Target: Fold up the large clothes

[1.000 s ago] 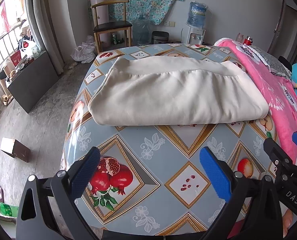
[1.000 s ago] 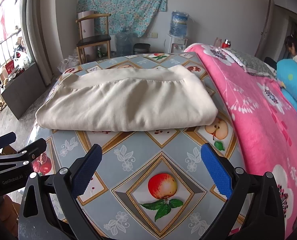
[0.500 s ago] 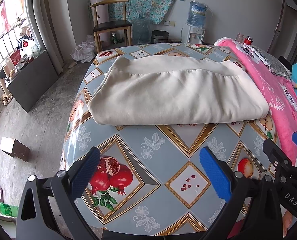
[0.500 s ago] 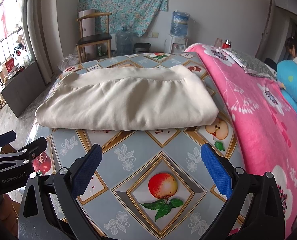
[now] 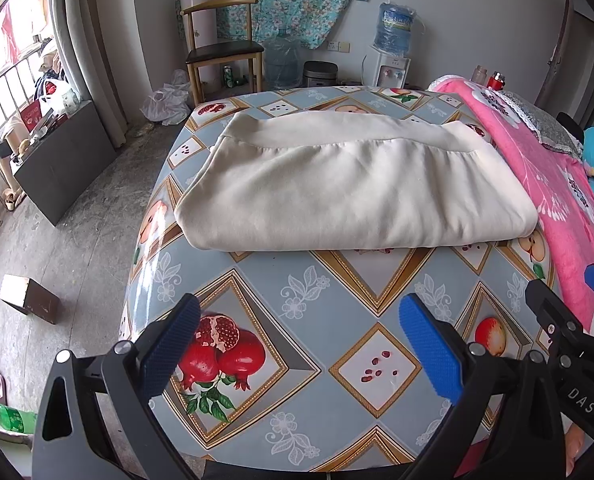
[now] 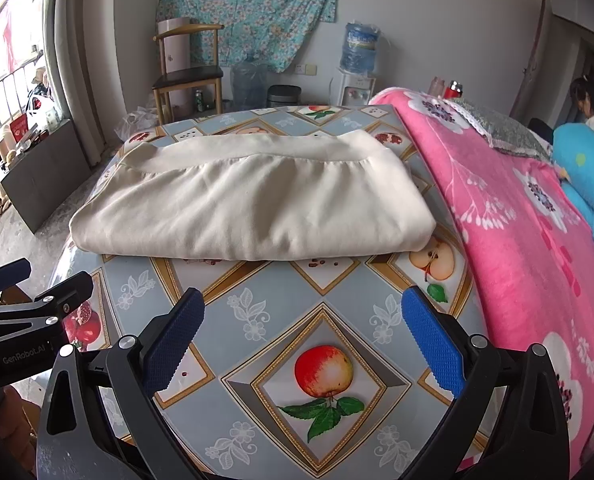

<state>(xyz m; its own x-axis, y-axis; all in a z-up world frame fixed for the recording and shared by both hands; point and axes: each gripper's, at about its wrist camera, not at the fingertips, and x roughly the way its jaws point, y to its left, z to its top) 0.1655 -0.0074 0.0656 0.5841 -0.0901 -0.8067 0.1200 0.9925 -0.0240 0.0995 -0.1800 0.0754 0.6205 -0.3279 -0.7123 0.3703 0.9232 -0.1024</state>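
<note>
A cream garment [image 5: 349, 184] lies folded into a thick rectangle on the fruit-patterned tablecloth [image 5: 329, 300]; it also shows in the right wrist view [image 6: 249, 200]. My left gripper [image 5: 299, 344] is open and empty, held over the table's near part, well short of the garment. My right gripper [image 6: 303, 344] is open and empty too, beside the left one and equally short of the garment. The right gripper's tip [image 5: 557, 316] shows at the right of the left wrist view, and the left gripper's tip [image 6: 37, 300] at the left of the right wrist view.
A pink flowered blanket [image 6: 537, 240] covers the bed along the table's right side. A wooden chair [image 5: 221, 52], water bottles and a dispenser [image 5: 393, 56] stand by the far wall. A dark box [image 5: 61, 160] and a small carton [image 5: 29, 298] sit on the floor at left.
</note>
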